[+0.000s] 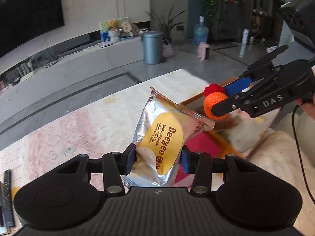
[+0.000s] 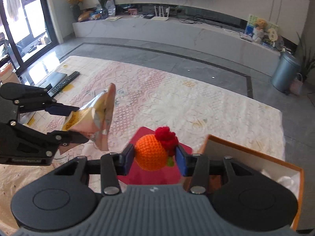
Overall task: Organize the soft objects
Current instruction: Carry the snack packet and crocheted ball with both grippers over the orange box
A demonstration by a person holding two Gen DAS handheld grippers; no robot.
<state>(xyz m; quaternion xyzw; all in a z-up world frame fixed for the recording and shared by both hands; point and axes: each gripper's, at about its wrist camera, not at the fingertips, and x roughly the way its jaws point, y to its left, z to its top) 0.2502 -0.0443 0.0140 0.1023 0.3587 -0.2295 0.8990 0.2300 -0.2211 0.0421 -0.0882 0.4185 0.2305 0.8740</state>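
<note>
My left gripper (image 1: pixel 158 160) is shut on a silver and yellow pack of wet wipes (image 1: pixel 165 135), held above the patterned cloth; it also shows in the right wrist view (image 2: pixel 92 118). My right gripper (image 2: pixel 154 157) is shut on an orange crocheted toy with a red top (image 2: pixel 151 153), held above a magenta cloth (image 2: pixel 149 175). In the left wrist view the toy (image 1: pixel 213 103) hangs over the orange-rimmed box (image 1: pixel 198 98), to the right of the wipes.
The orange-rimmed box (image 2: pixel 254 153) with white contents sits at the right. A pink and cream patterned cloth (image 2: pixel 177 102) covers the surface. A remote control (image 2: pixel 63 83) and a dark flat item lie at the far left. A grey bin (image 2: pixel 285 72) stands on the floor.
</note>
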